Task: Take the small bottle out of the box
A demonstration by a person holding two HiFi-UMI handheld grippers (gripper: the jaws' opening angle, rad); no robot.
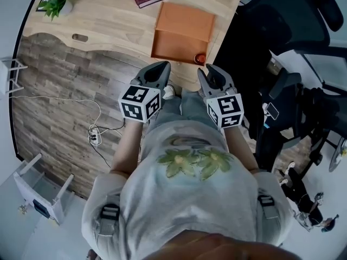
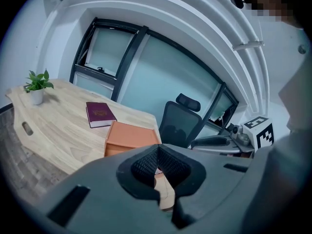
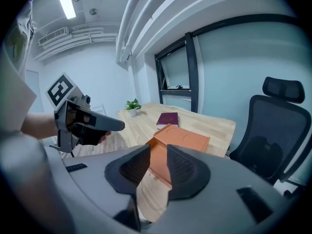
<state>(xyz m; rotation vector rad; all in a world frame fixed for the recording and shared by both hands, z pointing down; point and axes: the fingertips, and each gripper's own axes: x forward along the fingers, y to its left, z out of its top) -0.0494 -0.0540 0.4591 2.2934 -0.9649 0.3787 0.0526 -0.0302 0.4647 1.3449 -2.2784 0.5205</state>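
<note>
1. The step in hand looks like the approach. The left tool and the right tool hang side by side short of the bench, and neither has reached the box.
2. The box is orange and lies open near the bench's front edge, with its lid folded back away from the person. The small bottle seems to be the red-topped thing in the box's near right corner, just ahead of the right tool.
3. The left tool's tips meet, with nothing between them. The right tool's jaws stand a narrow gap apart and hold nothing; only the box and bench show through the gap.
4. Next, I judge, the right tool must go forward and down to the corner. Its jaws may need to be wider to pass either side of the bottle, then close on it and lift it straight up past the box wall.
5. The bottle is tiny in the head view, so its shape and whether it stands upright cannot be told. In both tool views the jaws cover the box's near part, so the bottle is not clear there.
</note>
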